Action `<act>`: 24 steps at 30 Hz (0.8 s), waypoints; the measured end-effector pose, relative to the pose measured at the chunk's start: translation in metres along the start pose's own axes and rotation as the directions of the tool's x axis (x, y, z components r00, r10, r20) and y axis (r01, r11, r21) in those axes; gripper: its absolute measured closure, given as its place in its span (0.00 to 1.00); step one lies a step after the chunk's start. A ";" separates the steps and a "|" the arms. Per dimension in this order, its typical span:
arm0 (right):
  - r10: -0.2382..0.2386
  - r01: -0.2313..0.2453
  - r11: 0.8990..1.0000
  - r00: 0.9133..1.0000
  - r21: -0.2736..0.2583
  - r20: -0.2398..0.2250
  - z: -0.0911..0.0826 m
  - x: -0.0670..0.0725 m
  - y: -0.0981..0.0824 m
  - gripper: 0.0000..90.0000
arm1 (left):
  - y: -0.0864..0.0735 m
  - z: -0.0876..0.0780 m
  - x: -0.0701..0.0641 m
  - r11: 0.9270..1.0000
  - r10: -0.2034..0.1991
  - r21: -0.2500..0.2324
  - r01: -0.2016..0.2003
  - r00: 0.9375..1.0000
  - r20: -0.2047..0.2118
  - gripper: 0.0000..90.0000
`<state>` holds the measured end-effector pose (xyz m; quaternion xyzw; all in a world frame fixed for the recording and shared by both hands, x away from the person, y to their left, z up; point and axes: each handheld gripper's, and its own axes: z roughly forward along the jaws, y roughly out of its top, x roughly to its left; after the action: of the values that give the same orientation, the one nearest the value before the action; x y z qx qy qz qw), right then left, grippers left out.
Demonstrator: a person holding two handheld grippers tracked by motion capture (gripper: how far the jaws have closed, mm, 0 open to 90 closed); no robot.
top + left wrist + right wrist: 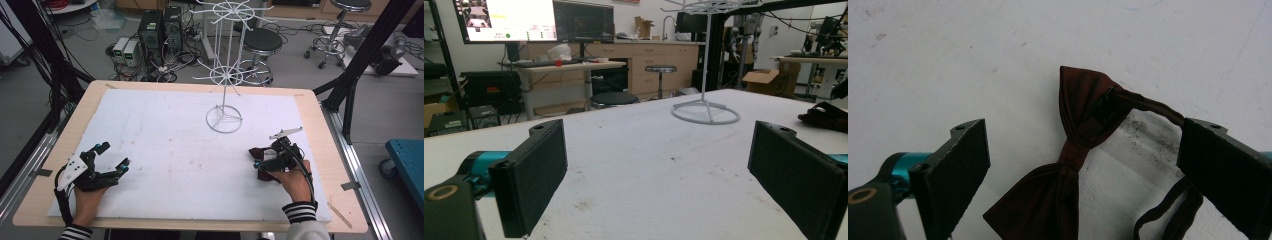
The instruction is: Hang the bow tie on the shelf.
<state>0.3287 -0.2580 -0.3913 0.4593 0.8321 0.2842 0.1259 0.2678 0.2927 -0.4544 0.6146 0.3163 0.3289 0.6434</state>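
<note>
Dark maroon bow tie [1068,165] is lying flat on the white surface [175,145], right tool [1083,180] hanging spread over it, seemingly about to pinch its knot, left tool [107,162] spread, idling well apart.

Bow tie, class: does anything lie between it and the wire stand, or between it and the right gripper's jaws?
Nothing visible does. The bow tie lies flat between the open jaws of the right gripper, and only bare white mat separates it from the stand.
</note>
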 end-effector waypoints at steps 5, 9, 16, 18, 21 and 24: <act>-0.001 0.001 1.000 1.000 0.023 0.011 0.004 0.000 0.001 0.07 | 0.000 0.000 0.000 1.000 0.000 -0.001 0.000 1.000 0.000 0.10; -0.001 0.001 0.998 1.000 0.056 -0.001 0.008 0.000 0.001 0.19 | 0.000 0.000 0.000 1.000 0.001 0.001 -0.001 1.000 0.000 0.10; 0.033 -0.033 0.995 0.999 0.097 -0.003 0.014 -0.001 0.003 0.30 | 0.000 0.000 0.000 1.000 0.000 -0.001 0.000 1.000 0.000 0.10; 0.037 -0.037 0.994 0.999 0.106 -0.002 0.015 -0.002 0.003 0.35 | 0.000 0.000 0.000 1.000 0.000 -0.001 0.000 1.000 0.000 0.10; 0.041 -0.041 0.992 0.999 0.123 -0.003 0.018 -0.002 0.003 0.42 | 0.000 0.000 0.000 1.000 0.000 -0.001 0.000 1.000 0.000 0.10; 0.060 -0.059 0.989 0.998 0.133 0.001 0.021 -0.002 0.003 0.45 | 0.000 0.000 0.000 1.000 0.000 -0.001 0.000 1.000 0.000 0.10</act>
<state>0.3418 -0.2508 -0.4061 0.4907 0.8353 0.2327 0.0851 0.2678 0.2926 -0.4545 0.6142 0.3161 0.3293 0.6437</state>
